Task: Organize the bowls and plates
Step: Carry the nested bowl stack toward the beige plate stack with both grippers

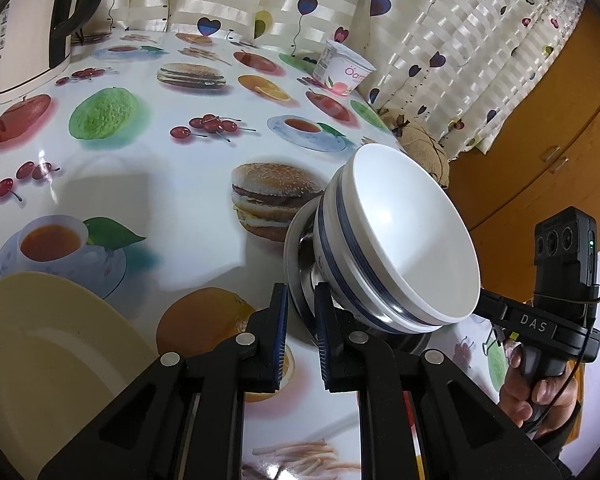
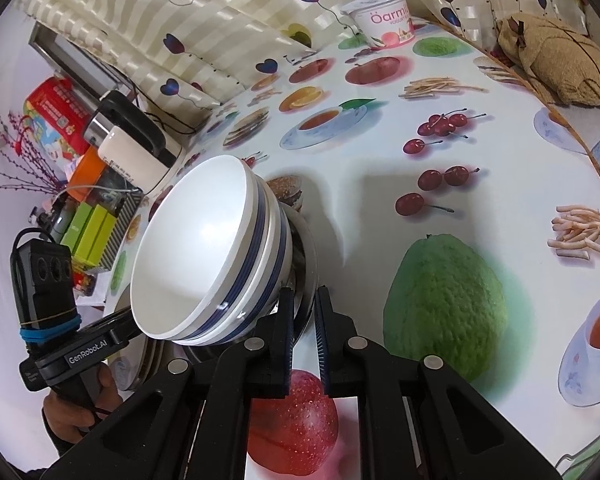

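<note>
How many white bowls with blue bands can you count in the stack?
2 white bowls with blue bands: the top one nests in the lower one, sitting in a steel plate. More may be hidden.

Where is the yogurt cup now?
In both wrist views the yogurt cup stands far back on the table, beside the heart-patterned curtain.

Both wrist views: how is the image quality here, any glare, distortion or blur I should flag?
Left wrist view: strong fisheye bending, dark vignette in the corners, a glare patch inside the white bowl and sheen on the tablecloth; sharp throughout. Right wrist view: the same curvature, a highlight in the white bowl, soft shadows beside the metal dish; no motion blur.
</note>
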The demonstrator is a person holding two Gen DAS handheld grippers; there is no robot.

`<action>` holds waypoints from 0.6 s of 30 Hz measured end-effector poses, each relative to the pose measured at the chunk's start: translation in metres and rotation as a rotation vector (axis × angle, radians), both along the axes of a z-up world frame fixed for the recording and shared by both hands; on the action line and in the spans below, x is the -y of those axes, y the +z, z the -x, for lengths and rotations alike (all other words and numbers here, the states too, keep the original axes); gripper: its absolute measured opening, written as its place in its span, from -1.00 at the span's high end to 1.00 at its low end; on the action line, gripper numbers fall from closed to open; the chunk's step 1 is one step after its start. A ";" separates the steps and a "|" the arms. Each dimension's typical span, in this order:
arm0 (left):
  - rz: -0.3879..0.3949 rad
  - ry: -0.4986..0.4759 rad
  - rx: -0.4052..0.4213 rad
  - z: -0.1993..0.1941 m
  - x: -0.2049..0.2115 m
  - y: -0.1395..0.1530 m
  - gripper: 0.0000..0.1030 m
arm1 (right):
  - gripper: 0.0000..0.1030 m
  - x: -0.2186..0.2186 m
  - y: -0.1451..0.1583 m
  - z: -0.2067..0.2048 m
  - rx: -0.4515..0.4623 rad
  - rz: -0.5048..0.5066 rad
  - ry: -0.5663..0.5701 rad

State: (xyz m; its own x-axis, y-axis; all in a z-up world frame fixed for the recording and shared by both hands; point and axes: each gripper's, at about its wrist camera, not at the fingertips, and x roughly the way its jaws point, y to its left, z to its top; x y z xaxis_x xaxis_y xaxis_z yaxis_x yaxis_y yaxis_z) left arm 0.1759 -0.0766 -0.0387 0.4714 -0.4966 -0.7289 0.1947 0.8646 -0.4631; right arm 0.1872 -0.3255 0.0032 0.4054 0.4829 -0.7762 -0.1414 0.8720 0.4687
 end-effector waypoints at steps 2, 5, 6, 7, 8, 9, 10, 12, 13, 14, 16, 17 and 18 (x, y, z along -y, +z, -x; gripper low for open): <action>0.012 0.003 -0.009 0.001 0.001 0.000 0.73 | 0.79 0.004 -0.001 -0.001 -0.006 -0.014 0.000; 0.025 0.012 -0.027 0.000 0.001 -0.001 0.73 | 0.77 0.002 0.000 0.000 -0.012 -0.014 0.007; 0.034 0.016 -0.036 -0.002 0.001 -0.001 0.73 | 0.77 0.002 0.000 0.000 -0.018 -0.017 0.006; 0.040 0.017 -0.041 -0.002 0.000 -0.001 0.73 | 0.76 0.003 0.000 -0.001 -0.022 -0.021 0.004; 0.049 0.019 -0.046 -0.003 -0.001 -0.002 0.73 | 0.76 0.004 0.000 -0.002 -0.027 -0.029 0.001; 0.059 0.022 -0.052 -0.004 -0.001 -0.003 0.73 | 0.76 0.005 0.000 -0.002 -0.029 -0.035 0.000; 0.068 0.025 -0.056 -0.003 -0.003 -0.005 0.73 | 0.76 0.005 0.000 -0.002 -0.030 -0.037 -0.001; 0.069 0.026 -0.054 -0.003 -0.003 -0.005 0.73 | 0.77 0.005 0.000 -0.002 -0.025 -0.030 0.001; 0.061 0.026 -0.048 -0.002 -0.001 -0.004 0.74 | 0.78 0.005 0.000 -0.002 -0.021 -0.024 0.001; 0.055 0.024 -0.042 -0.002 0.000 -0.004 0.76 | 0.78 0.005 0.000 -0.002 -0.019 -0.021 0.001; 0.051 0.023 -0.039 -0.002 0.001 -0.004 0.76 | 0.79 0.005 0.000 -0.001 -0.016 -0.018 -0.004; 0.051 0.022 -0.038 -0.002 0.001 -0.004 0.76 | 0.79 0.005 0.001 -0.001 -0.015 -0.017 -0.006; 0.048 0.021 -0.034 -0.002 0.001 -0.003 0.76 | 0.79 0.006 0.001 -0.001 -0.014 -0.018 -0.008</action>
